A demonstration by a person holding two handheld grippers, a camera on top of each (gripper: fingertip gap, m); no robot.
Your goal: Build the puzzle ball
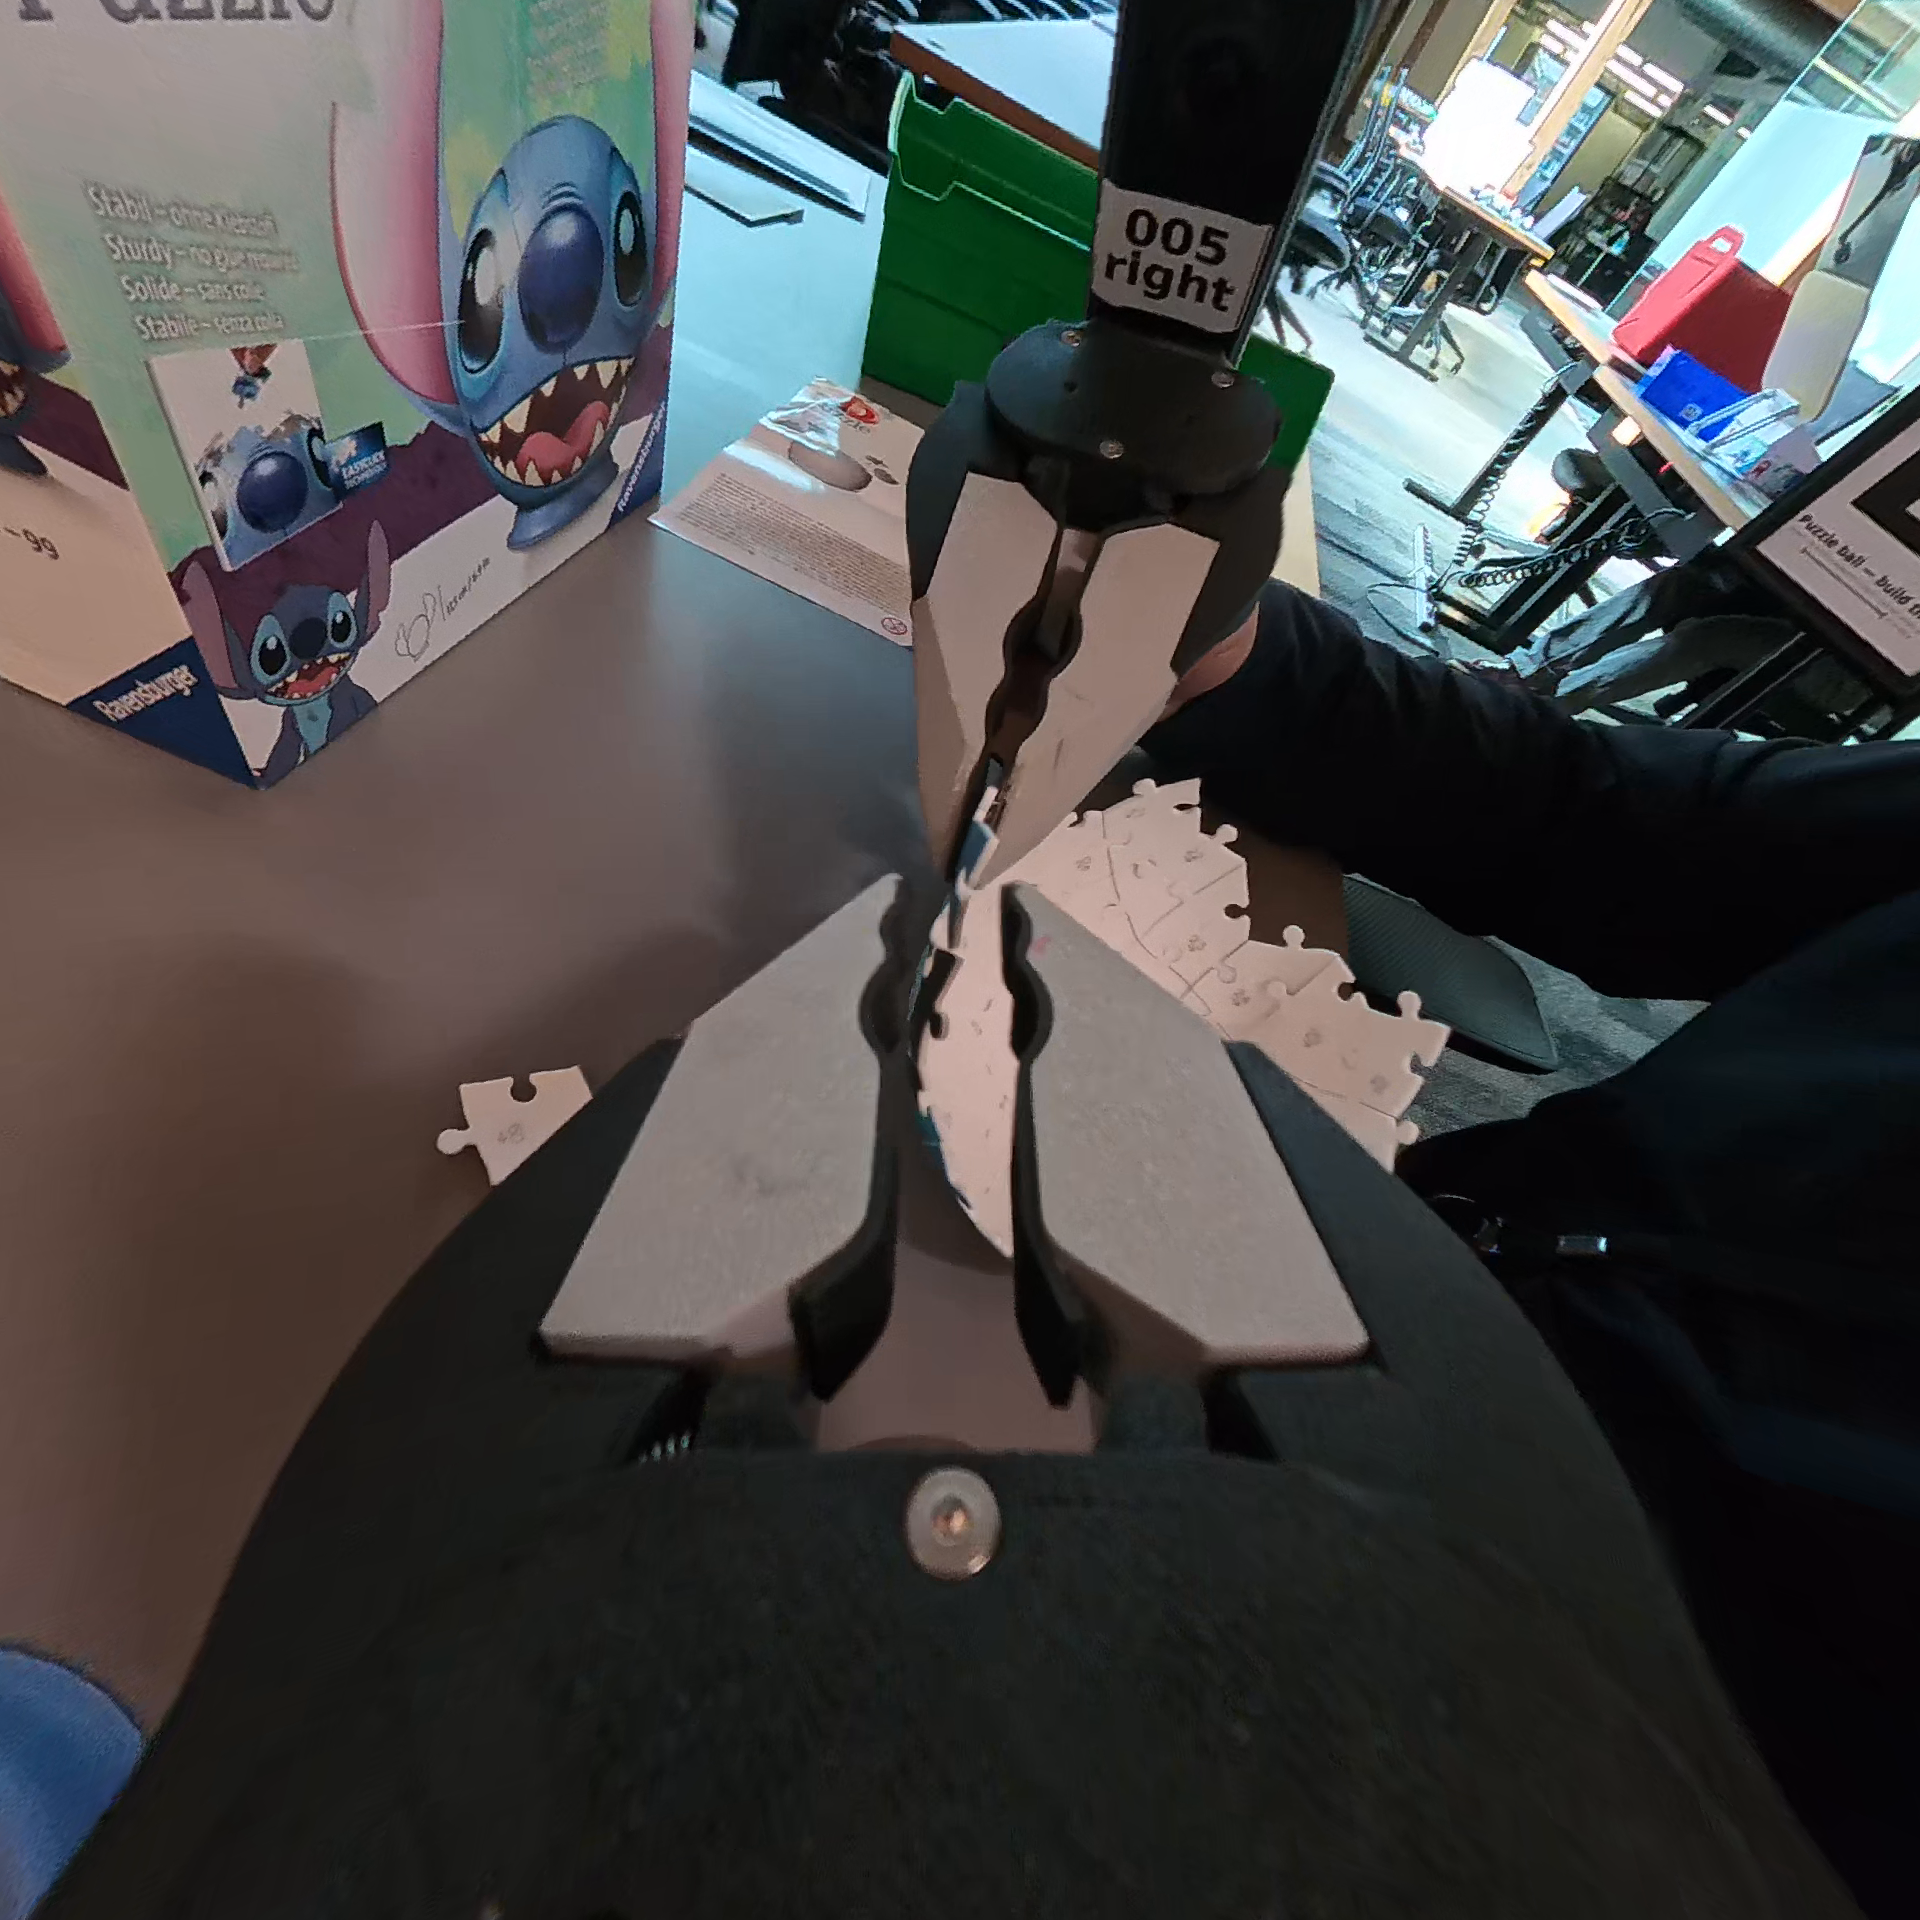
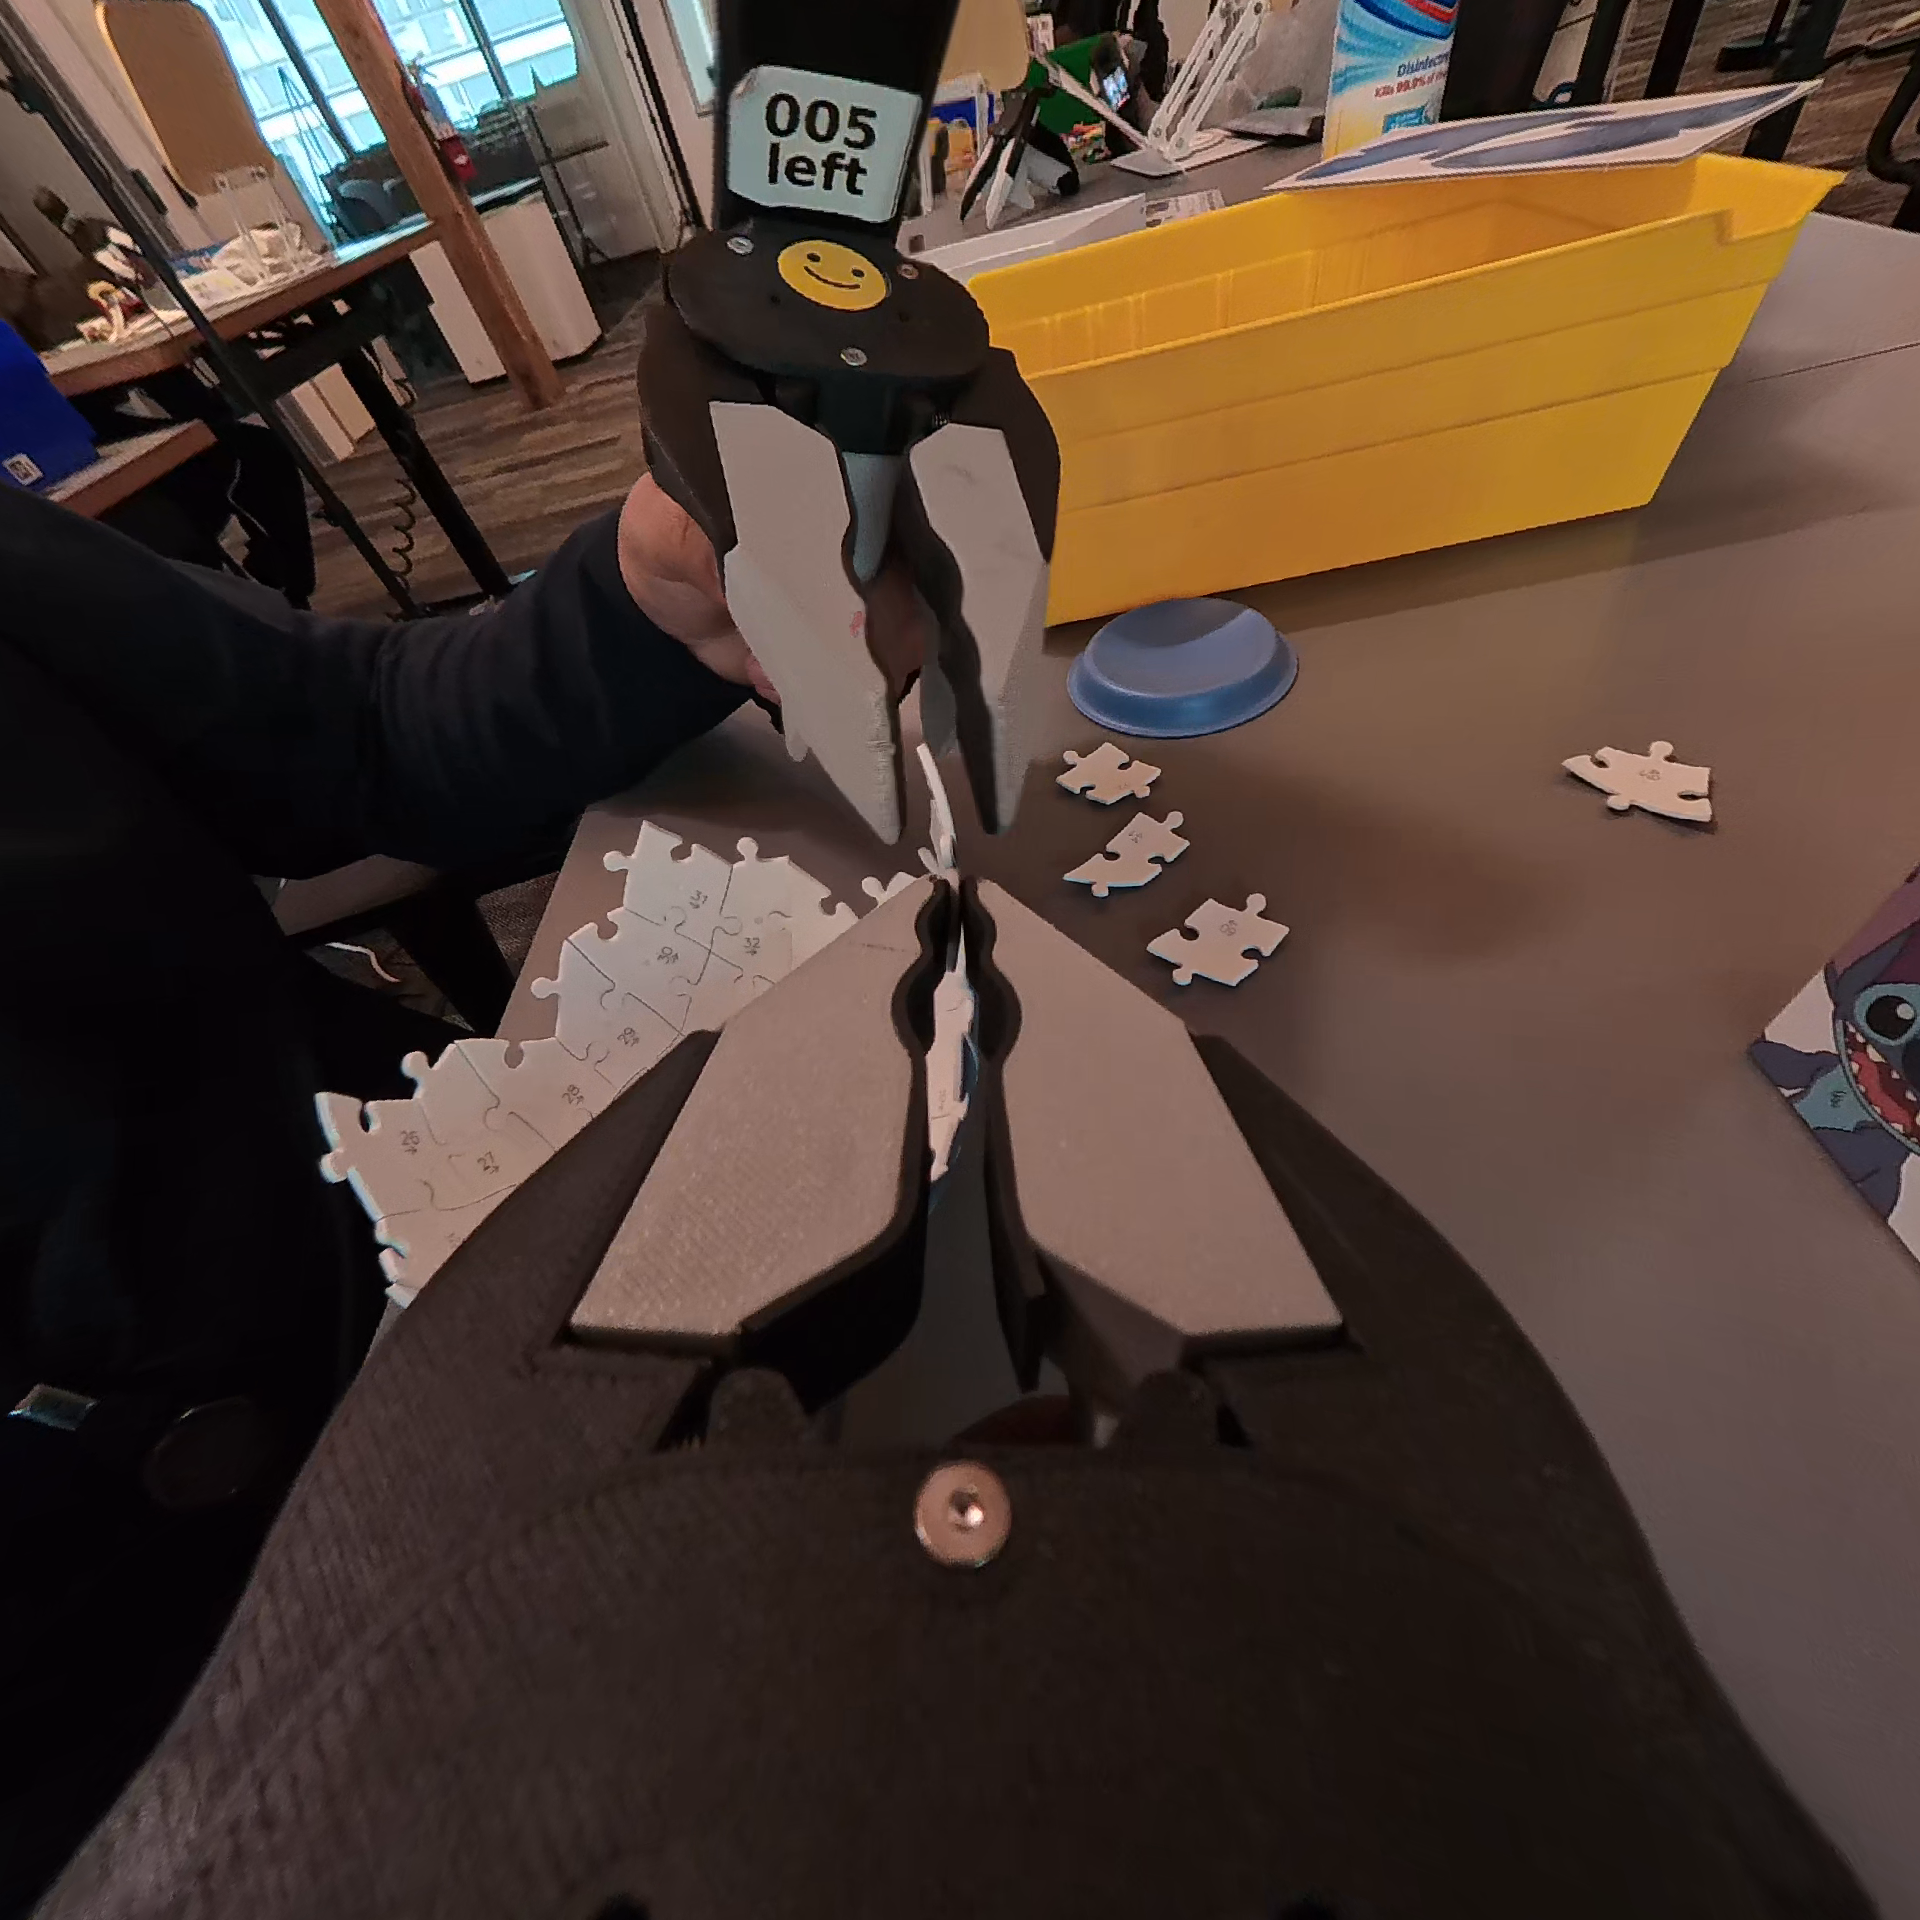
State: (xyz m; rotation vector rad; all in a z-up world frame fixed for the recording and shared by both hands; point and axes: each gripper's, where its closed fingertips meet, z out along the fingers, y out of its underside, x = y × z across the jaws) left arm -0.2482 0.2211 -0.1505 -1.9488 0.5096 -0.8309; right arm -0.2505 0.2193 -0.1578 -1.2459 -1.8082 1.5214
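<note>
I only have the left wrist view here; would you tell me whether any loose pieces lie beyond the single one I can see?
Observer: Yes, three loose pieces lie in a row beside the left gripper, and a fourth piece lies alone farther off.
Operator: Thank you. Is the stand out on the table?
Observer: A blue stand sits on the table, just in front of a yellow bin.
Operator: Which side of those pieces faces up?
Observer: All four lie white side up.
</note>
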